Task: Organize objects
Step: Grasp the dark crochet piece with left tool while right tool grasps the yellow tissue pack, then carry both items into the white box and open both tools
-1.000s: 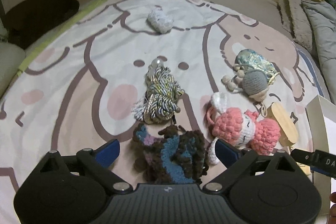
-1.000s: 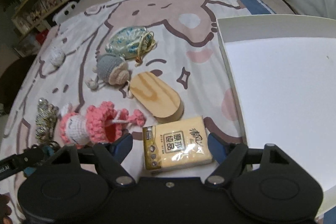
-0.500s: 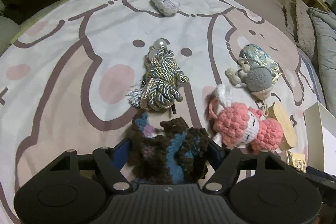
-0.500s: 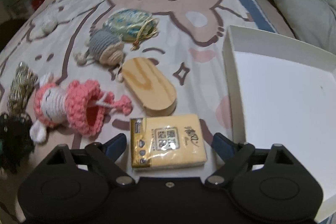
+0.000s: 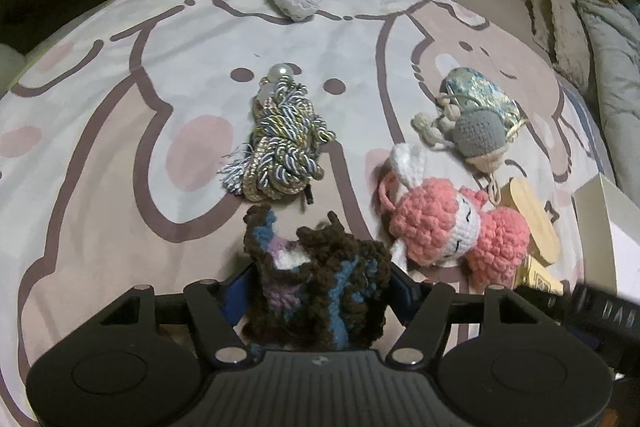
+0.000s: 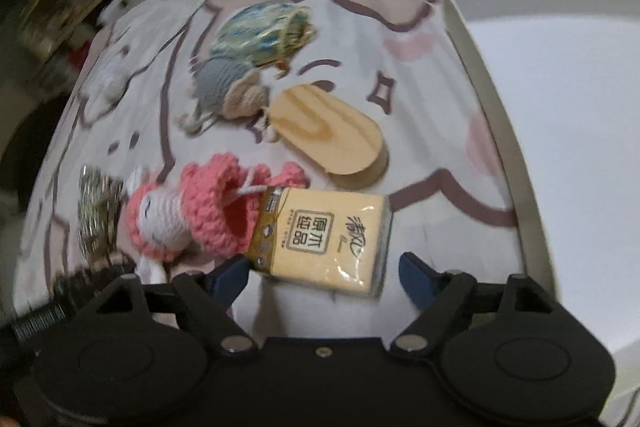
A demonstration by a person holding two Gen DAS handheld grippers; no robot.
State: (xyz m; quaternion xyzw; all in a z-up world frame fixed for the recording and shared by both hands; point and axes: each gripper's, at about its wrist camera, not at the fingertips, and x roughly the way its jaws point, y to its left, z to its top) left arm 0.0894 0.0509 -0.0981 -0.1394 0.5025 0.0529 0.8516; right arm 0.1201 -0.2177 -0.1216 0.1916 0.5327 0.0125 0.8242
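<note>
Item one, bedspread [image 5: 120, 155]: pale cotton cover printed with large brown-outlined cartoon animals, bearing every loose object. Item two, white shallow box [image 6: 560, 107]: open rectangular tray at the right edge, nothing visible inside it, the likely destination for the sorting. Item three, left gripper [image 5: 320, 279]: its jaws have just been closing and now press both sides of the brown-and-blue crocheted yarn toy [image 5: 316, 283], which a second ago lay free between wide-spread blue pads; the toy's fuzz bulges above the pads, so the grasp looks secured, and lifting toward the box seems the next call. Item four, right gripper [image 6: 324, 269]: jaws stand apart and have just narrowed slightly, the left pad at or near the corner of the yellow plastic-wrapped tissue pack [image 6: 320, 239], the right pad clear of it; the pack now lies skewed and butts against the pink-and-white crocheted bunny doll [image 6: 180, 211], where earlier it sat squarer between the pads, so re-centring may be needed before closing. Item five, oval pale wooden block [image 6: 332, 135]: just beyond the pack. Item six, coil of blue-and-gold twisted cord [image 5: 280, 143]: just beyond the held toy, untouched
</note>
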